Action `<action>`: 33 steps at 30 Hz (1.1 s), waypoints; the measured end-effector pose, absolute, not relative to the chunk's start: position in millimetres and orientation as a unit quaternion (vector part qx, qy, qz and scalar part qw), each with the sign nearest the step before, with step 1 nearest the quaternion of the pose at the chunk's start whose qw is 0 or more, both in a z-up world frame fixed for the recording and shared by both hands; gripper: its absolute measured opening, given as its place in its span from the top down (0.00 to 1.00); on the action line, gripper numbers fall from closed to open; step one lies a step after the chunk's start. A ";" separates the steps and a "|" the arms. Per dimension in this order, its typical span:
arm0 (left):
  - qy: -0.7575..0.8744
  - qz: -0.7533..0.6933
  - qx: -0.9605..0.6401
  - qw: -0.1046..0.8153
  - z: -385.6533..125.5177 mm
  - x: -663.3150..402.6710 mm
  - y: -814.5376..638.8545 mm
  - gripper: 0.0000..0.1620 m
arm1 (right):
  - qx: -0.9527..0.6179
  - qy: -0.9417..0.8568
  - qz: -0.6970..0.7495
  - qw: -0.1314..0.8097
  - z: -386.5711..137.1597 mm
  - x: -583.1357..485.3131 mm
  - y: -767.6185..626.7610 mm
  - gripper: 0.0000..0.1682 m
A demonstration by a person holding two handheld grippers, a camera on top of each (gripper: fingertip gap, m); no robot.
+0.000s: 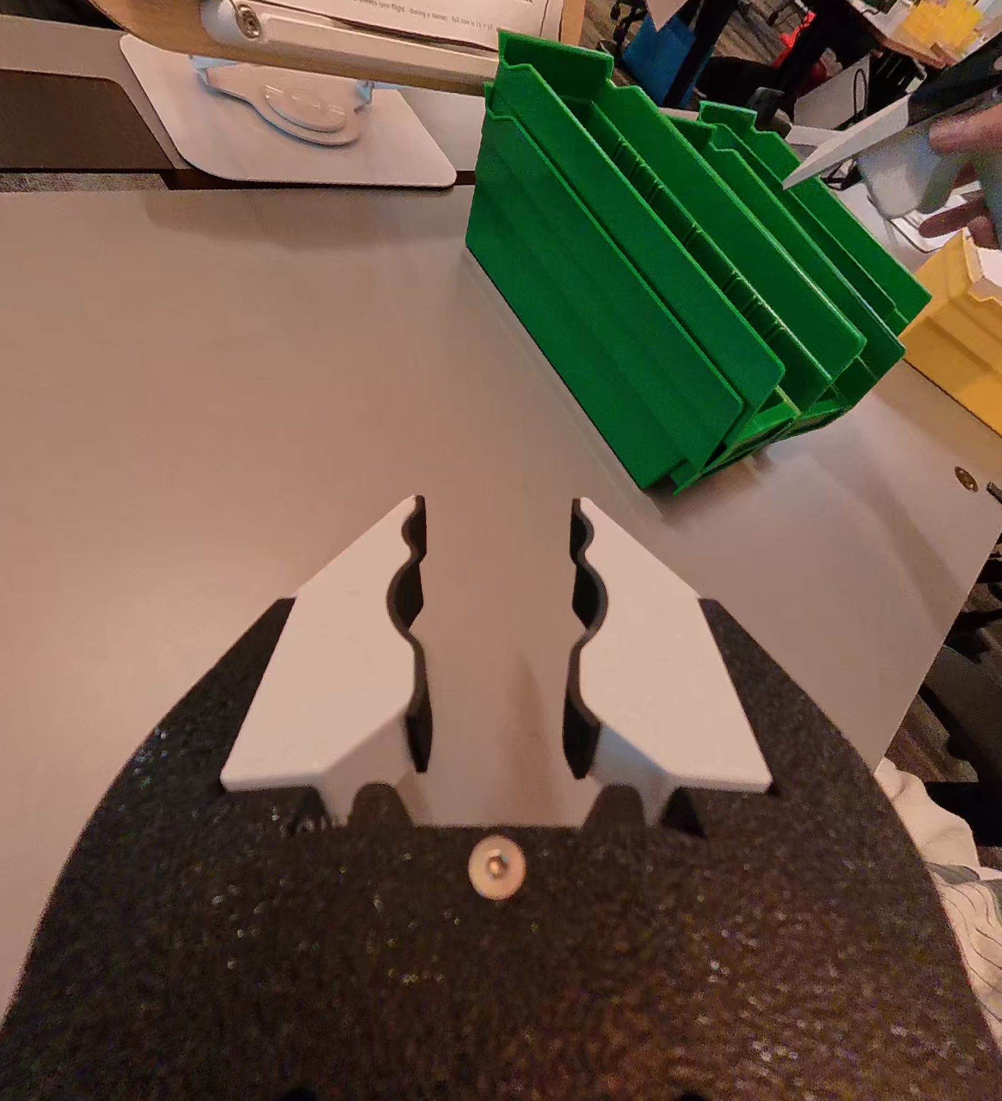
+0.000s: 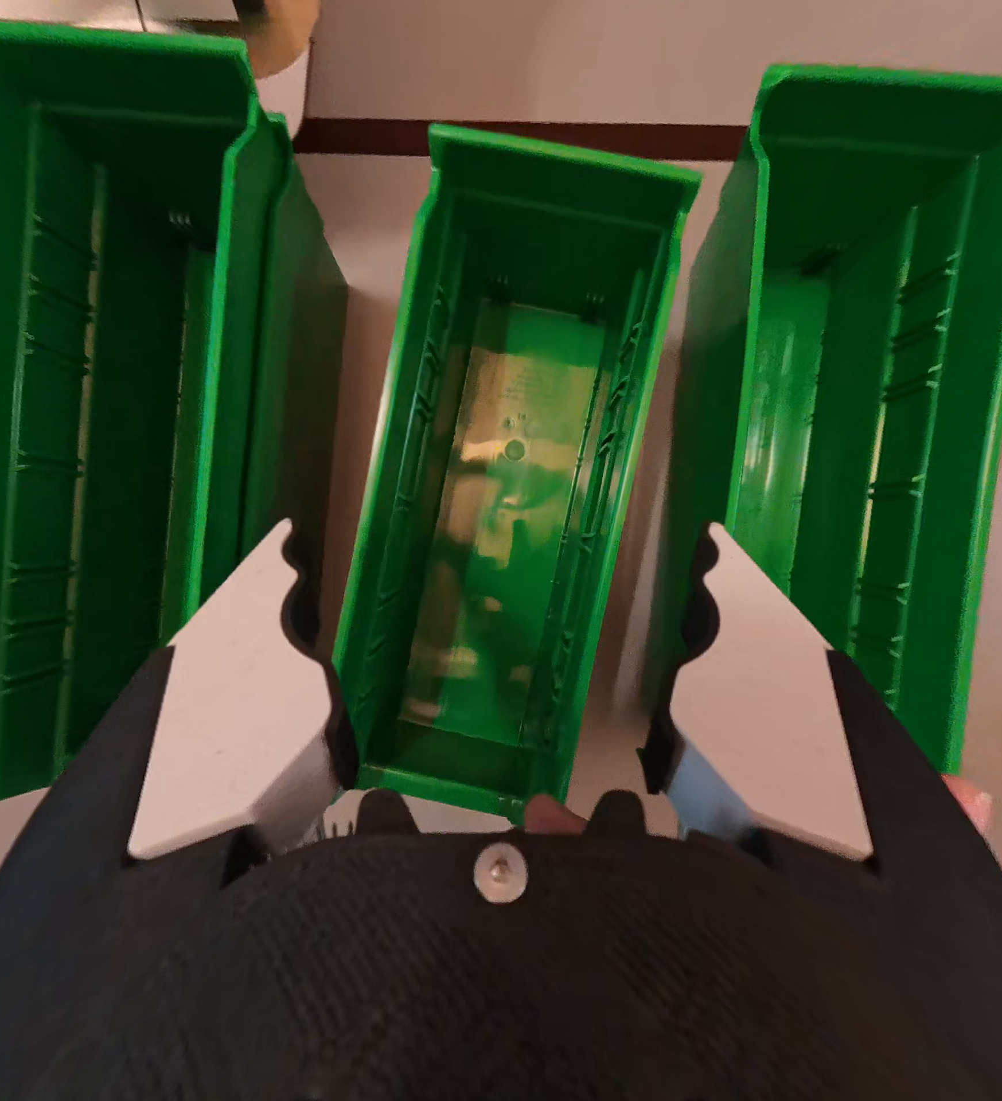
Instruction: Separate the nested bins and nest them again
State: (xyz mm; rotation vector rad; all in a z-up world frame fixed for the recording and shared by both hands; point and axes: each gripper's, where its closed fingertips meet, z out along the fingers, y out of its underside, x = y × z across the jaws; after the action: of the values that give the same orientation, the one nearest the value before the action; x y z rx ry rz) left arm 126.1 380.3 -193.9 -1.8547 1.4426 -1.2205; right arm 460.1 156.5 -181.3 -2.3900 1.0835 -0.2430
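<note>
Three long green bins stand side by side on the pale table (image 1: pixel 188 417), open tops up. In the right wrist view they are the left bin (image 2: pixel 99 387), the middle bin (image 2: pixel 522 476) and the right bin (image 2: pixel 880 387), with gaps between them. My right gripper (image 2: pixel 501 527) is open wide above the near end of the middle bin and straddles it. Its left pad is close against that bin's left wall and its right pad stands apart. In the left wrist view the bins (image 1: pixel 635 310) sit far right. My left gripper (image 1: pixel 498 503) is open and empty over bare table, short of them.
A yellow bin (image 1: pixel 987 357) stands just right of the green ones, near the table's right edge (image 1: pixel 933 625). A white monitor stand base (image 1: pixel 284 119) sits at the back left. A hand holds the right gripper, one of whose fingers (image 1: pixel 856 146) shows over the bins.
</note>
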 end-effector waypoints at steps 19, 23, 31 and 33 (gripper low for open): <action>0.553 -0.435 -0.675 0.220 -209.5 134.6 366.5 0.71 | -0.895 0.405 -0.069 0.177 -189.6 484.8 120.9 0.29; 0.547 -0.439 -0.679 0.217 -210.7 134.6 369.6 0.71 | -0.862 0.468 -0.093 0.172 -180.1 528.3 67.6 0.30; 0.548 -0.438 -0.683 0.205 -218.4 137.5 369.1 0.71 | -0.880 0.439 -0.049 0.175 -208.3 535.4 55.8 0.31; 0.551 -0.437 -0.682 0.201 -220.0 138.0 367.0 0.71 | -0.888 0.430 -0.051 0.156 -217.9 534.2 53.6 0.31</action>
State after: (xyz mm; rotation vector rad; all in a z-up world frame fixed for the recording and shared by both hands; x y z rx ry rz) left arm 138.0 367.0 -220.0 -1.9063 1.5381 -1.2193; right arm 534.2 53.6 -217.9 -2.5418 1.2296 -0.1449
